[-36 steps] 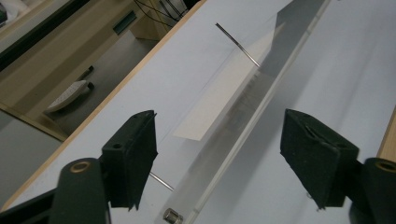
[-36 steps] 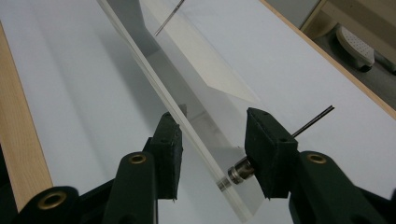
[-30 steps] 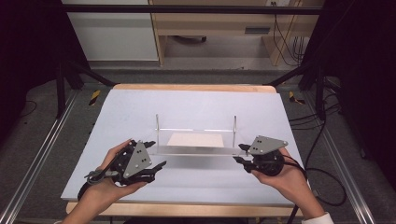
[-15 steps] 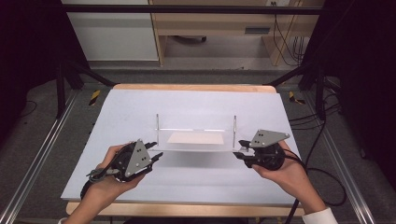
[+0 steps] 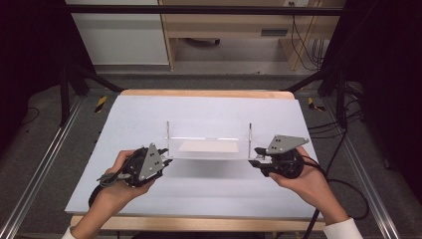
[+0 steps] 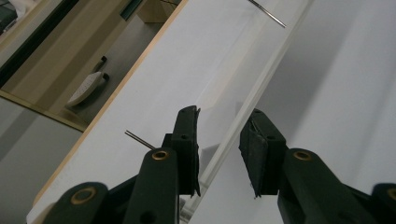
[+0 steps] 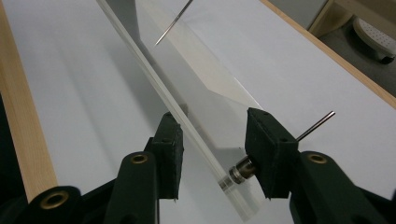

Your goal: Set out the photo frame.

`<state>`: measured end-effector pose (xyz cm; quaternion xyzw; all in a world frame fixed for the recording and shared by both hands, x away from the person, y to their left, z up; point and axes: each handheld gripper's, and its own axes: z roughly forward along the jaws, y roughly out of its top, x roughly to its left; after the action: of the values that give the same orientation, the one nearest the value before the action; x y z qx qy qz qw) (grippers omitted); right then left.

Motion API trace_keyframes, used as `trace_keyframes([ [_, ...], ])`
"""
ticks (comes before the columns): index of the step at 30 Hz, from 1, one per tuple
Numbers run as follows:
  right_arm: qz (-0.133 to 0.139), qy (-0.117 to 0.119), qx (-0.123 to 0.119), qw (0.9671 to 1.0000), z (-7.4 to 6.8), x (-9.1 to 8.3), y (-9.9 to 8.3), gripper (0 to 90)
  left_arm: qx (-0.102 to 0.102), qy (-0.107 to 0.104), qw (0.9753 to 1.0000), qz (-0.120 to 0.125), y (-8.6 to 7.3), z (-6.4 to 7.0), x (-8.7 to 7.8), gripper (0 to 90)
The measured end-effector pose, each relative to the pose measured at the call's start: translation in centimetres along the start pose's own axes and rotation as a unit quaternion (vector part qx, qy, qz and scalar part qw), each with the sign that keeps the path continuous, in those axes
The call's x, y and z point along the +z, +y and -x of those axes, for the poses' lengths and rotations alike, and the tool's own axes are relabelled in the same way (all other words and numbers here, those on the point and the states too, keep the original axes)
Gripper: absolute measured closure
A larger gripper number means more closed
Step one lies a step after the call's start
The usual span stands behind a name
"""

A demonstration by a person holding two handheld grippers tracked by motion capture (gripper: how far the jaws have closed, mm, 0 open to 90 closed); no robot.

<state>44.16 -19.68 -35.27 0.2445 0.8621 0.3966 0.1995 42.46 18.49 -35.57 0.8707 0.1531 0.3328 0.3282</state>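
Now the clear plate (image 5: 209, 148) sits mid-table (image 5: 209, 109), lifted a little above its own shadow, a thin pin (image 5: 167, 130) upright at each end. Left gripper (image 5: 161, 162) meets its left end — jaws spread, the edge running between them, not pinched. Right gripper (image 5: 259, 158) is at the right end — jaws likewise apart around the plate's corner and a small bolt (image 7: 239, 171).

A white table (image 5: 149, 119) with a pale wooden rim carries a clear plastic stand (image 5: 209, 149) with two thin upright metal rods, near its middle.
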Motion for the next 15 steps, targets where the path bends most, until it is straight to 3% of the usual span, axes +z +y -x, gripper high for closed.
trace_keyframes([
  [5,0.002,-0.002,-0.003,1.0,-0.11,0.0,-0.14,57.6,-0.011,-0.01,0.9998,-0.009,0.13,-0.19,0.12,67.7],
  [15,0.012,-0.015,-0.013,0.9997,-0.64,0.11,-0.83,53.9,-0.01,-0.012,0.9996,-0.022,0.27,-0.06,0.13,69.0],
])
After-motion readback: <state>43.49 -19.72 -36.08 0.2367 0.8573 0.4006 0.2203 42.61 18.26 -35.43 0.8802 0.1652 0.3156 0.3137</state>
